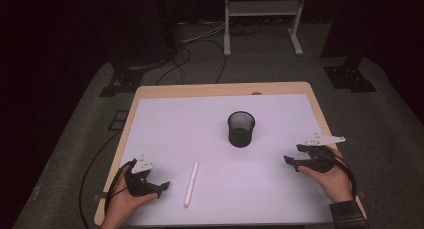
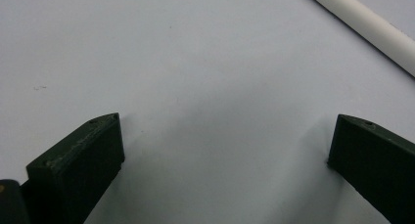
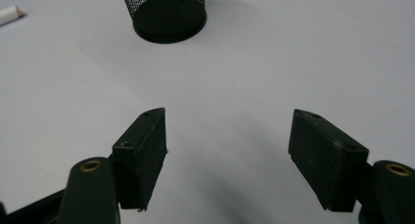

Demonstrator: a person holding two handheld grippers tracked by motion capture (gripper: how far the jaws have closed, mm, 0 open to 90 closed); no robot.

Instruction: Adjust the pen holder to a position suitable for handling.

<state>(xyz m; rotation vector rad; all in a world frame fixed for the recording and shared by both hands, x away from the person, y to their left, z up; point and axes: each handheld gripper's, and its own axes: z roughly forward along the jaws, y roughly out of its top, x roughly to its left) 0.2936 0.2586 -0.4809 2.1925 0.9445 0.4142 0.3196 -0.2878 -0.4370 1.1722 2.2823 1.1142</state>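
White and slim, a plastic-looking cylindrical stick [image 1: 191,183] lies flat on the pale sheet [image 1: 210,139] that covers the light wooden table [image 1: 220,89], toward the near edge and left of centre, with its length running roughly from near to far. Just to its left, the left gripper [image 1: 162,186] rests low over the sheet in the person's left hand [image 1: 125,201], apart from the stick and touching nothing. In the left gripper view its two black jaws stand wide apart over bare sheet, and the stick [image 2: 364,31] crosses the upper right corner, well clear of them. On the other side of the table, slightly farther back, the right gripper [image 1: 292,155] sits in the right hand [image 1: 332,179], with a plaid cuff [image 1: 347,214] at the wrist; its jaws point inward toward the middle of the table and are likewise spread with nothing between them, as the right gripper view shows. Beyond both tools, near the centre of the sheet, a black wire-mesh cylindrical cup [image 1: 241,129] stands upright and open at the top. In the right gripper view the cup [image 3: 166,13] stands ahead of the jaws, and the stick's end [image 3: 11,14] shows at the far left. Past the table's far edge, dark cables [image 1: 195,59] trail over a grey carpeted floor [image 1: 390,119] toward a white metal stand [image 1: 262,19].
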